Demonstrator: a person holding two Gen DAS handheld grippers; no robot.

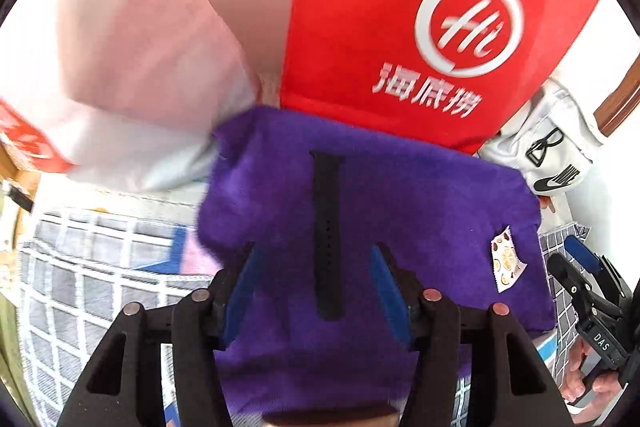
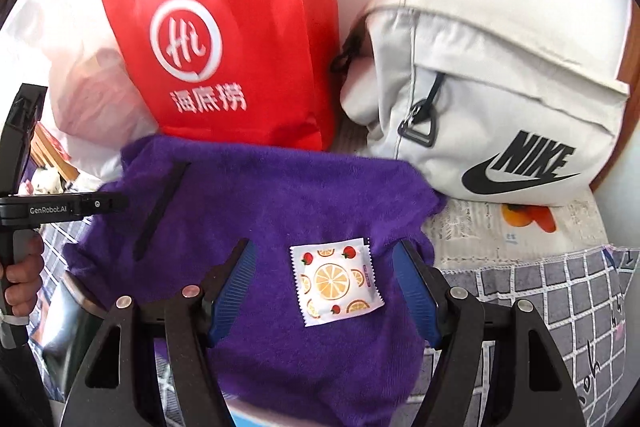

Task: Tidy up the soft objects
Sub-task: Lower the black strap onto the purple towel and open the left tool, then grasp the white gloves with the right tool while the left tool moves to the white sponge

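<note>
Purple terry towel (image 2: 260, 227) lies spread on the checked bedding (image 2: 560, 307), w/ a black strap (image 1: 328, 235) and a fruit-print sachet (image 2: 336, 283) resting on top. Left gripper (image 1: 316, 291) hovers over the strap, blue pads apart, nothing between them but air; strap sits in line w/ the gap but isn't touched. Right gripper (image 2: 324, 287) hangs over the sachet, fingers wide apart too, nothing held. Red paper bag (image 2: 224, 47) stands just behind the towel, white Nike bag (image 2: 500, 115) beside it, pale plastic bag (image 1: 132, 67) on the other side. Risk, imo: fold or lift the towel now and both loose bits slide off into the bedding. Also the far towel edge touches the red bag, so a tug may tip it. Grippers work close together, so a clash is possible.
</note>
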